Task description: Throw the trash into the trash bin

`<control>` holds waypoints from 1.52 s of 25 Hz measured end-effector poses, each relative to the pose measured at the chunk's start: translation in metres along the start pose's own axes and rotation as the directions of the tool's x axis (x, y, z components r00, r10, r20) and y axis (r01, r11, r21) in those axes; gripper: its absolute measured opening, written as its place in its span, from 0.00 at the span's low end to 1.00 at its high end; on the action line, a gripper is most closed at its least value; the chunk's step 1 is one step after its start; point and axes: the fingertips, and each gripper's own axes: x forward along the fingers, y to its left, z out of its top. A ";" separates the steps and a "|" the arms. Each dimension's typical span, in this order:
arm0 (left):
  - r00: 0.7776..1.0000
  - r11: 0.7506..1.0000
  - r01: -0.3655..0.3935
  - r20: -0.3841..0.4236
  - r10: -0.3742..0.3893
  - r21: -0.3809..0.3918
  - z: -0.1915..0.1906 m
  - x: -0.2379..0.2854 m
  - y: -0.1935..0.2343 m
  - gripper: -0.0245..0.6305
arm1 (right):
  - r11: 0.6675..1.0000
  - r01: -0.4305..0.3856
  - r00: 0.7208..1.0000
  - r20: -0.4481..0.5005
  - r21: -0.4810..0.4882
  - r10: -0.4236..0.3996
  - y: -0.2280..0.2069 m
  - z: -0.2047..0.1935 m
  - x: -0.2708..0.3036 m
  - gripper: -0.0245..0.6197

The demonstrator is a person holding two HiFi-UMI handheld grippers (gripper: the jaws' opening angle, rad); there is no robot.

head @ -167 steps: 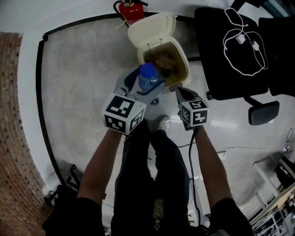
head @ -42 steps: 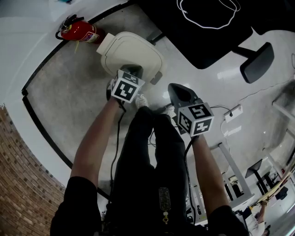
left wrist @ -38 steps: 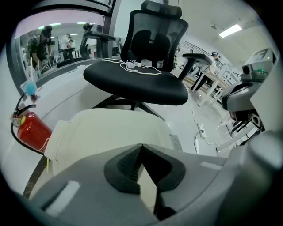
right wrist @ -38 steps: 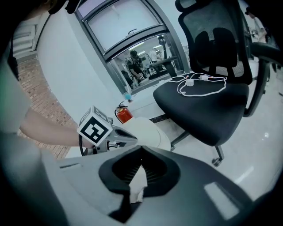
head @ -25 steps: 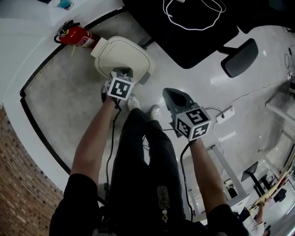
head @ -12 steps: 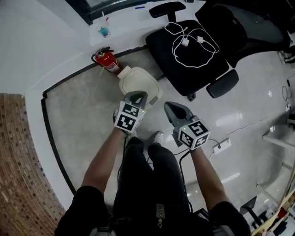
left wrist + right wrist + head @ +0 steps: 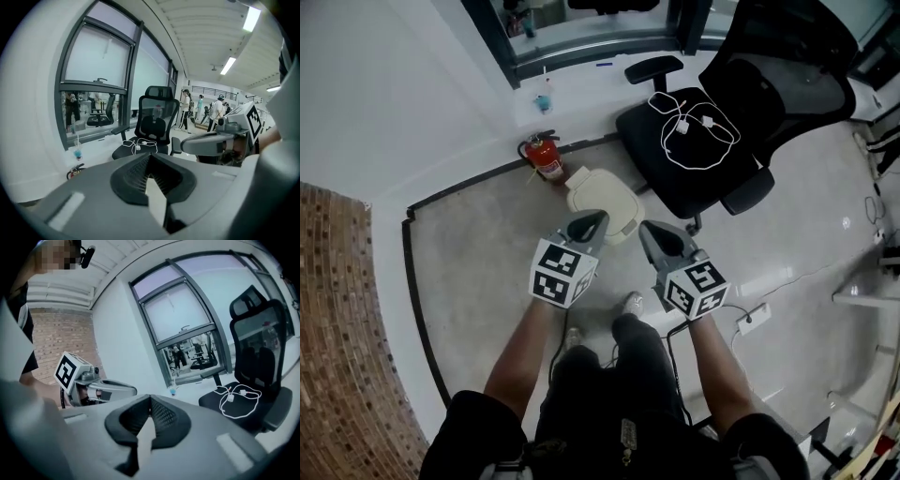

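The cream trash bin (image 7: 602, 199) stands on the floor by the wall with its lid down, so its contents are hidden. My left gripper (image 7: 592, 221) hovers well above the bin's near edge, shut and empty; in the left gripper view its jaws (image 7: 150, 155) meet with nothing between them. My right gripper (image 7: 647, 230) hangs just right of the bin, also shut with nothing held, its pads pressed together in the right gripper view (image 7: 150, 398). Both point roughly level toward the window. No loose trash is in sight.
A red fire extinguisher (image 7: 546, 157) stands behind the bin. A black office chair (image 7: 727, 112) with a white cable (image 7: 694, 127) on its seat is at the right. A small bottle (image 7: 544, 101) sits on the window ledge. A brick wall (image 7: 337, 319) runs along the left.
The bottle once held by the left gripper is gone and the bin's lid is down. Both grippers have risen away from the bin, which now looks smaller and farther below.
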 end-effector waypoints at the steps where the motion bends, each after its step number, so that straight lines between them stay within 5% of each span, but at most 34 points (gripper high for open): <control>1: 1.000 1.000 0.009 0.005 -0.009 -0.003 -0.001 -0.013 -0.002 0.05 | 1.000 -0.005 1.000 0.005 -0.019 0.005 0.015 0.004 0.000 0.04; 19: 0.980 0.999 0.038 0.196 -0.041 0.020 0.026 -0.243 -0.007 0.05 | 0.984 0.030 0.990 0.144 -0.174 -0.004 0.245 0.077 -0.037 0.04; 38: 0.958 0.995 0.068 0.273 -0.085 0.072 0.044 -0.304 -0.029 0.05 | 0.968 0.047 0.978 0.207 -0.247 0.005 0.309 0.102 -0.063 0.04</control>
